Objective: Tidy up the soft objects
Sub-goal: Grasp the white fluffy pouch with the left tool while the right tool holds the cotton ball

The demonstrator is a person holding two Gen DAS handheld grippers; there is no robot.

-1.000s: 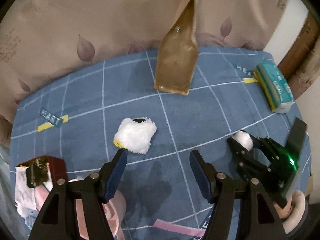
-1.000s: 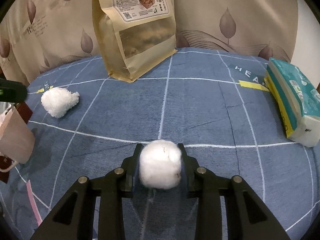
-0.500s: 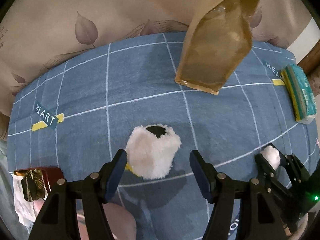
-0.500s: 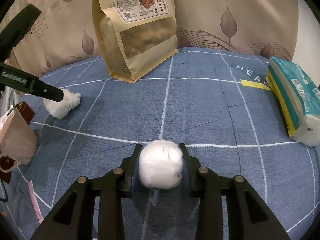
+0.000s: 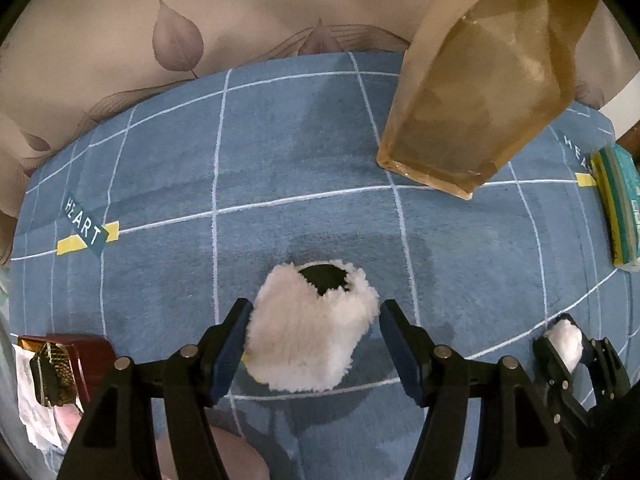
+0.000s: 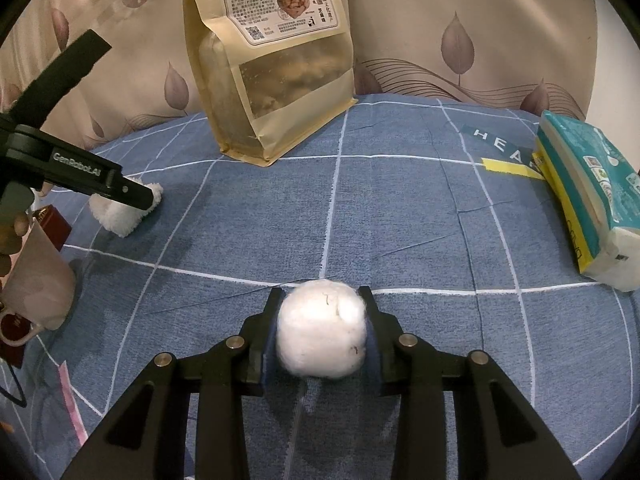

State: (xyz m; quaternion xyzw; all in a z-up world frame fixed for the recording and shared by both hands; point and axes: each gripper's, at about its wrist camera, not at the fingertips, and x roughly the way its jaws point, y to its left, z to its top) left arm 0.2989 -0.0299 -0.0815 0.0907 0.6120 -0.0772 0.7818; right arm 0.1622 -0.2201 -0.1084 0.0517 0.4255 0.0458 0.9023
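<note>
A white fluffy plush piece (image 5: 308, 340) with a dark opening on its far side lies on the blue checked cloth (image 5: 280, 168). My left gripper (image 5: 314, 344) is open with its jaws on either side of the plush, the left pad close to it. The plush also shows in the right wrist view (image 6: 124, 216), partly behind the left gripper's finger. My right gripper (image 6: 322, 334) is shut on a white cotton ball (image 6: 322, 332) just above the cloth. The ball also shows in the left wrist view (image 5: 566, 342).
A tan stand-up food pouch (image 6: 272, 60) leans at the back. A teal tissue pack (image 6: 592, 208) lies at the right edge. A dark red box (image 5: 84, 360) and a pink cup (image 6: 36, 280) sit at the left. A leaf-print curtain (image 6: 460, 20) is behind.
My left gripper has moved forward and down until its open jaws straddle the fluffy plush. The right gripper has held still with the cotton ball.
</note>
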